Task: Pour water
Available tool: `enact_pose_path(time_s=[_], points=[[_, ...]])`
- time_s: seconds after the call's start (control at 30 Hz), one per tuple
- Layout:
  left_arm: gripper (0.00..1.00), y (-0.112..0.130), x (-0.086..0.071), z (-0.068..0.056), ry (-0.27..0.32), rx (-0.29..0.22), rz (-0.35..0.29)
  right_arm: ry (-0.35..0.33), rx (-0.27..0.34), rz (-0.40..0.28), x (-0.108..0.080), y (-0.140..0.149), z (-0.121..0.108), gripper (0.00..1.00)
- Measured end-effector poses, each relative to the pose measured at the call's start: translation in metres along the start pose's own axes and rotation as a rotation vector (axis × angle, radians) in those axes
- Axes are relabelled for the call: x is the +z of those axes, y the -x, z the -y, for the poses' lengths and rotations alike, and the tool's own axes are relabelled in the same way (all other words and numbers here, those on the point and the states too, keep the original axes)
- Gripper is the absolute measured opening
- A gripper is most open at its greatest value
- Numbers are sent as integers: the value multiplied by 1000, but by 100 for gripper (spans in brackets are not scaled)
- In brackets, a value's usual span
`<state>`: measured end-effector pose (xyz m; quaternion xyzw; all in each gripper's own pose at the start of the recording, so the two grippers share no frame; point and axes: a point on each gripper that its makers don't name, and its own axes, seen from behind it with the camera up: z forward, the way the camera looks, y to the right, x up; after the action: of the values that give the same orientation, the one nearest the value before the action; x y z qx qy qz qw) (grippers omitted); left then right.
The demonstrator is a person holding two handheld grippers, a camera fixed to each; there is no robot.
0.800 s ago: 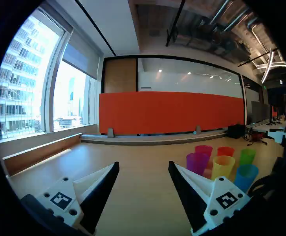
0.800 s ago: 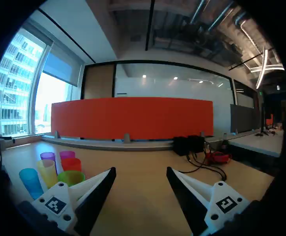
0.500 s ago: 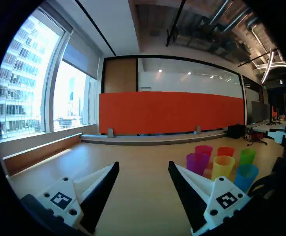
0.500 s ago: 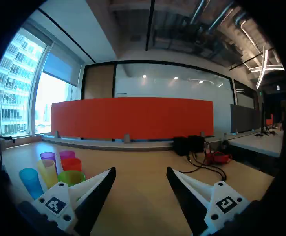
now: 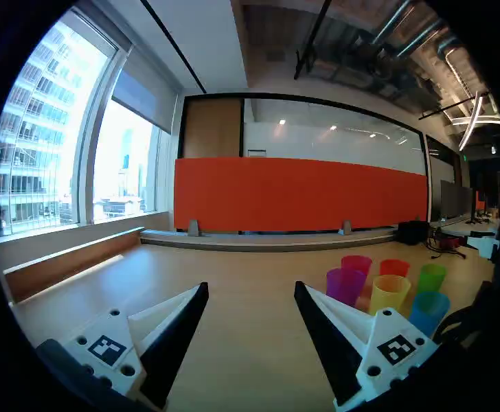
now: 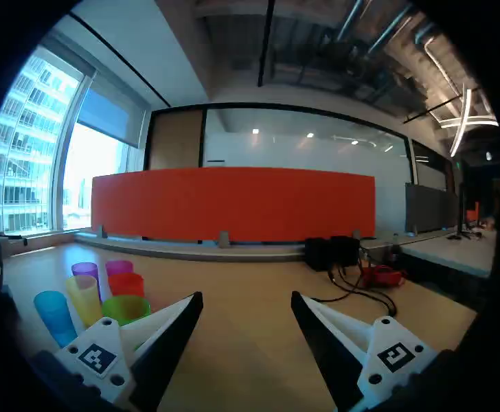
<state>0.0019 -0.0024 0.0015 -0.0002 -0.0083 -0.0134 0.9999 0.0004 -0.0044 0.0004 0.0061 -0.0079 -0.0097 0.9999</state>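
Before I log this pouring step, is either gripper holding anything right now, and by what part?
Nothing is held. The left gripper and right gripper both have open jaws with only bare table between them; the coloured cups stand apart, ungripped.

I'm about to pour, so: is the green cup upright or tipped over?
Upright: the green cup stands on the table, open rim facing up. Contents: cannot tell.
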Motion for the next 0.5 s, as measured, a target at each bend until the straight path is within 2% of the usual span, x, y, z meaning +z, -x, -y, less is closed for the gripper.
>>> enact_pose_path(time_s=[0.17, 0.5], points=[[93, -19, -1, 0, 2, 4, -4, -8, -14, 5, -1, -13, 0, 100], [92, -82, 5, -19, 64, -12, -30, -27, 0, 18, 4, -65, -8, 100]])
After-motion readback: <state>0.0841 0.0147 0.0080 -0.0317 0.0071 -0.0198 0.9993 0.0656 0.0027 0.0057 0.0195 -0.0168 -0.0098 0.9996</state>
